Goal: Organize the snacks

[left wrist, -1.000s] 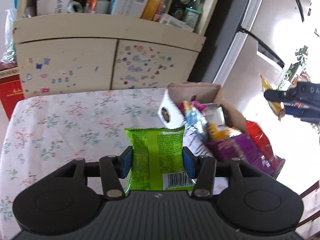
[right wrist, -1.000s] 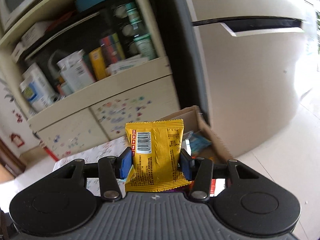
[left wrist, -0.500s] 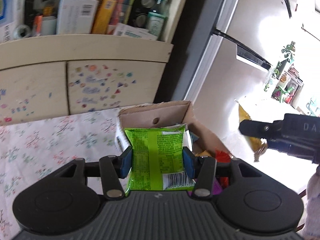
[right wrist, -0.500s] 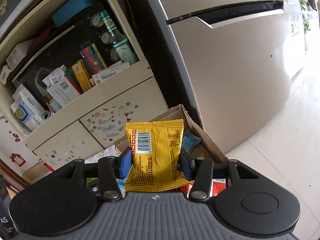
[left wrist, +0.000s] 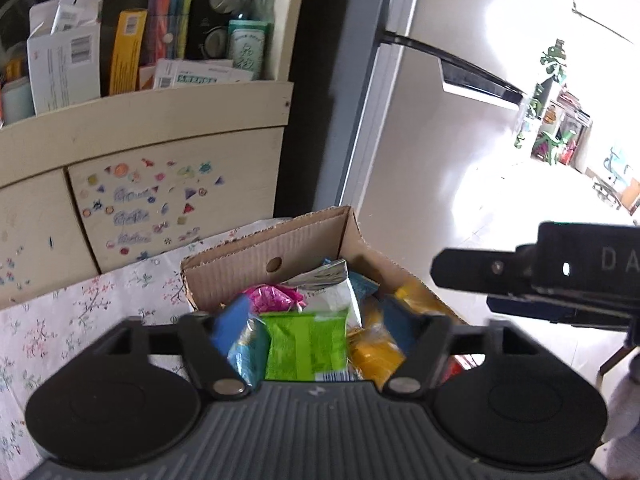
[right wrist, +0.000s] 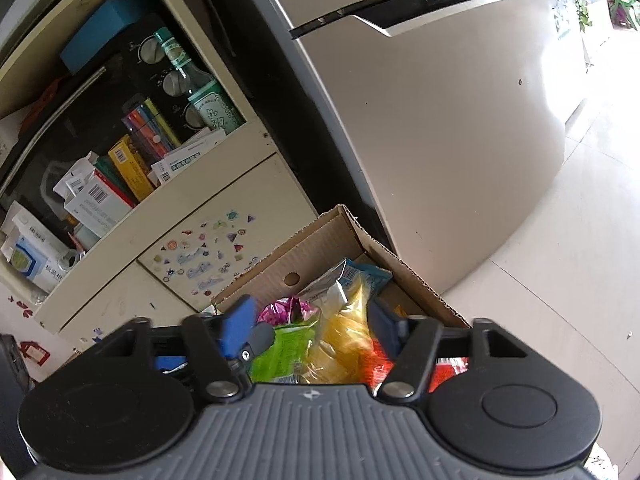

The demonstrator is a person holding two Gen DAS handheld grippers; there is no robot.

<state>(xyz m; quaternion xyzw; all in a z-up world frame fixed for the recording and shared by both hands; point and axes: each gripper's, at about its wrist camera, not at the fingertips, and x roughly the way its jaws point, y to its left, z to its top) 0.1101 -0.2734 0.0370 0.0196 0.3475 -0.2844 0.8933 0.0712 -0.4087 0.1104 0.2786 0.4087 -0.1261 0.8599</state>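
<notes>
The left hand-held gripper (left wrist: 316, 322) is over the cardboard box (left wrist: 256, 264) with its jaws opening; the blue pads stand clear of the green snack packet (left wrist: 306, 346), which sits between them above the other packets in the box. The right hand-held gripper (right wrist: 312, 320) is over the same box with its jaws also opening; the yellow snack packet (right wrist: 340, 340), blurred, lies between its pads without being pressed and rests among the box contents, just beside the green packet. In the left wrist view, the right hand-held gripper appears at the right edge as a black body with a dark finger pointing toward the box.

The box also contains a pink wrapper (left wrist: 272, 294), a silver-and-blue packet (left wrist: 332, 280) and red packets (right wrist: 448, 368). It stands on the tabletop (left wrist: 80, 320), which carries a floral cloth. Behind the tabletop is a cream cabinet (left wrist: 160, 200) with stickers on its door and a shelf of boxes and a bottle (right wrist: 204, 96). A refrigerator (right wrist: 440, 120) stands to the right of the cabinet.
</notes>
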